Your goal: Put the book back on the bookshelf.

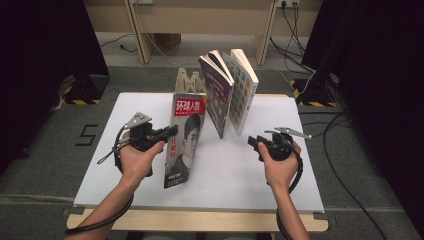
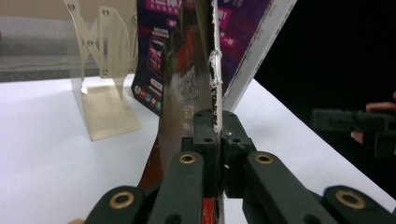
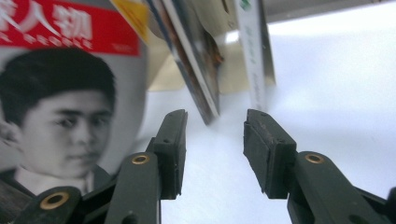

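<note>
1. A white table [image 1: 250, 170] stands among dark curtains, with a wooden bookend [image 1: 189, 80] at its far side.
2. The left gripper [image 1: 170, 132] pinches the red magazine [image 1: 184, 140] by its edge, holding it upright left of centre.
3. The right gripper [image 1: 252, 141] hovers with jaws spread and empty, near two leaning books [image 1: 230, 90].
</note>
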Demonstrator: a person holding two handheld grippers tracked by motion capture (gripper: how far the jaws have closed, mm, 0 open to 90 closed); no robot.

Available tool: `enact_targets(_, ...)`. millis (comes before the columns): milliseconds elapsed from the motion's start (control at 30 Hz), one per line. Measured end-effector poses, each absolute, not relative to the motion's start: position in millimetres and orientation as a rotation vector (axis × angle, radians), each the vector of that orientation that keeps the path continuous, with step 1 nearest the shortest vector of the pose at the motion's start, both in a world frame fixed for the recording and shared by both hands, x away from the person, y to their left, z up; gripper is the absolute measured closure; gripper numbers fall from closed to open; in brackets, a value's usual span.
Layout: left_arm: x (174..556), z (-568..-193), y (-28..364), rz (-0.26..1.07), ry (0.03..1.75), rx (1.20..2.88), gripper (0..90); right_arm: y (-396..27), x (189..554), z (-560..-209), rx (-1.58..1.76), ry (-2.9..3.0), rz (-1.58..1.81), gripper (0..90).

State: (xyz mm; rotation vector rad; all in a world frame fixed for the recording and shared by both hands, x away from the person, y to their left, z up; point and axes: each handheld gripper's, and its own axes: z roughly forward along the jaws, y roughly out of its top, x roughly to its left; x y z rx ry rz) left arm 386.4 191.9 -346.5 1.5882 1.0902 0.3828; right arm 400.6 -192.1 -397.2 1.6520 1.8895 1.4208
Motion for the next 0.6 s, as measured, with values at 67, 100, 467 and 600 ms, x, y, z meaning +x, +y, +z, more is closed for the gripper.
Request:
enact_targets(67,386.8,-344.1,193.2,0.391,1.087,1.58,86.6,-198.3,398.1,-405.9,1.669,1.875,1.397,58.6)
enact_targets(100,387.1,-343.1,193.7,0.395,1.087,1.576,86.6,-201.7,396.4,-410.3,1.693,1.865,1.399,58.3)
enact_targets(467,397.8,-334.0,195.7,0.42,1.089,1.554,86.6,-241.3,383.1,-455.3,1.822,1.812,1.3,57.9)
enact_targets(600,400.1,-332.1,196.6,0.427,1.093,1.542,86.6,-247.3,381.1,-457.3,1.853,1.785,1.292,57.6)
